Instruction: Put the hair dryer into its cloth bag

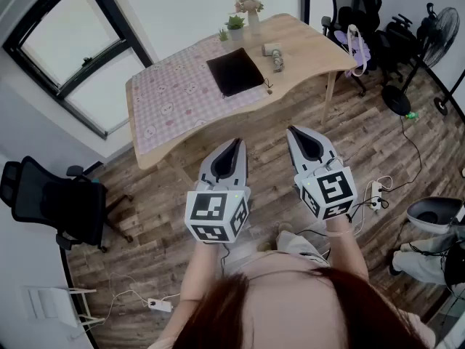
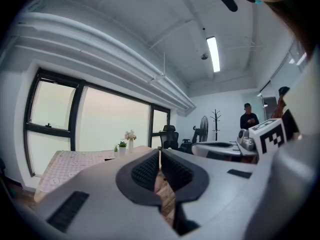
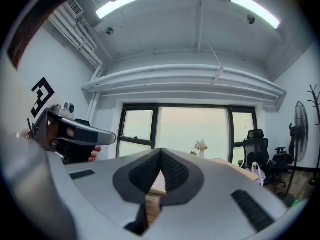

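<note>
two grippers up in front of the body, well short of the table (image 1: 145, 93). left gripper (image 1: 236, 143) pinched shut, nothing between the jaws. right gripper (image 1: 293, 131) likewise fully closed and empty. both pointing roughly level toward the table.

likely the hair dryer (image 1: 275, 57): small grey item on the bare wood part of the table, just beside a flat black square, probably the cloth bag (image 1: 234, 71). bag at the right edge of the pink checked cloth (image 1: 174, 97). too small to confirm either, or to tell touching from apart.

handling guess: dryer rigid plastic, moderate weight, smooth and a bit slippery, heavier at the barrel end. best taken at the handle or at the handle-barrel neck, never by the cord. bag soft and limp, no shape of its own. one gripper to pinch an edge of the mouth open, the other to feed the dryer in, barrel first.

views:
- **head view only:** table top from above with bag, dryer, vase of flowers (image 1: 249, 6) and small potted plant (image 1: 235, 24).
- **left gripper view:** table edge-on only, no bag or dryer readable. adds a person (image 2: 248, 118) standing far off by a coat stand (image 2: 216, 120), plus the right gripper alongside.
- **right gripper view:** adds the wide window (image 3: 190, 129) and a ceiling light (image 3: 250, 6), with the left gripper beside it. again no bag or dryer visible.
</note>
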Action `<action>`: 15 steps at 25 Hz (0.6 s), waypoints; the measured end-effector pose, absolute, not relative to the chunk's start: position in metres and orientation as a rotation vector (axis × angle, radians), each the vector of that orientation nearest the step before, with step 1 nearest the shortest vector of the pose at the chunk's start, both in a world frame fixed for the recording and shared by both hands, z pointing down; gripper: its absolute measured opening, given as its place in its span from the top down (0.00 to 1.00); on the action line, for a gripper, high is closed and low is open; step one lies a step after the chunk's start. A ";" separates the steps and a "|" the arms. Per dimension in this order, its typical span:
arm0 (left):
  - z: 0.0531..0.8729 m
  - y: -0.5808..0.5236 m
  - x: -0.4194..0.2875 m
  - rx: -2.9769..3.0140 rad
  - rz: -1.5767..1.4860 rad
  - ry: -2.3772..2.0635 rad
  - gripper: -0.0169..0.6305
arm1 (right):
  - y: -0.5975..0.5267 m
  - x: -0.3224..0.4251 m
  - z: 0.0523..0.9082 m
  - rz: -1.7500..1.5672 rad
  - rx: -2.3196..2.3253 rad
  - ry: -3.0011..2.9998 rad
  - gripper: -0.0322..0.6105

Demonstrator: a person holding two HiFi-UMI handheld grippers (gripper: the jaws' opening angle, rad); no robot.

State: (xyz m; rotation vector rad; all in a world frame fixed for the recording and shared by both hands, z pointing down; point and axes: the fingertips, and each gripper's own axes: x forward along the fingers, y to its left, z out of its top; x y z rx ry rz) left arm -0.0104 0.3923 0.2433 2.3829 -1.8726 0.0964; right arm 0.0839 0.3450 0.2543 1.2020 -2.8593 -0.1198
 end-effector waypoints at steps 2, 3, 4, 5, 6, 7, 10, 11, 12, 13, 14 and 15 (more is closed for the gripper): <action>0.244 0.395 -0.010 2.391 0.091 -1.865 0.95 | 0.350 0.084 0.254 -0.113 1.214 -2.871 0.95; 0.244 0.396 -0.010 2.395 0.089 -1.863 0.95 | 0.352 0.084 0.254 -0.110 1.218 -2.876 0.95; 0.244 0.397 -0.010 2.398 0.088 -1.861 0.95 | 0.353 0.084 0.254 -0.108 1.221 -2.878 0.95; 0.244 0.397 -0.010 2.400 0.087 -1.859 0.95 | 0.354 0.083 0.254 -0.109 1.224 -2.878 0.95; 0.244 0.397 -0.010 2.401 0.086 -1.858 0.95 | 0.354 0.083 0.254 -0.109 1.226 -2.876 0.95; 0.244 0.397 -0.010 2.402 0.084 -1.857 0.95 | 0.355 0.083 0.255 -0.107 1.227 -2.873 0.95; 0.246 0.395 -0.008 2.400 0.082 -1.856 0.95 | 0.353 0.084 0.258 -0.100 1.227 -2.867 0.95; 0.247 0.393 -0.007 2.399 0.082 -1.856 0.95 | 0.351 0.084 0.259 -0.100 1.225 -2.865 0.95; 0.248 0.391 -0.006 2.398 0.082 -1.857 0.95 | 0.350 0.085 0.260 -0.103 1.223 -2.864 0.95; 0.249 0.389 -0.005 2.397 0.082 -1.857 0.95 | 0.348 0.085 0.261 -0.107 1.222 -2.861 0.95; 0.249 0.387 -0.004 2.396 0.082 -1.858 0.95 | 0.346 0.086 0.261 -0.108 1.221 -2.859 0.95; 0.249 0.384 -0.004 2.395 0.081 -1.859 0.95 | 0.343 0.086 0.262 -0.105 1.219 -2.860 0.95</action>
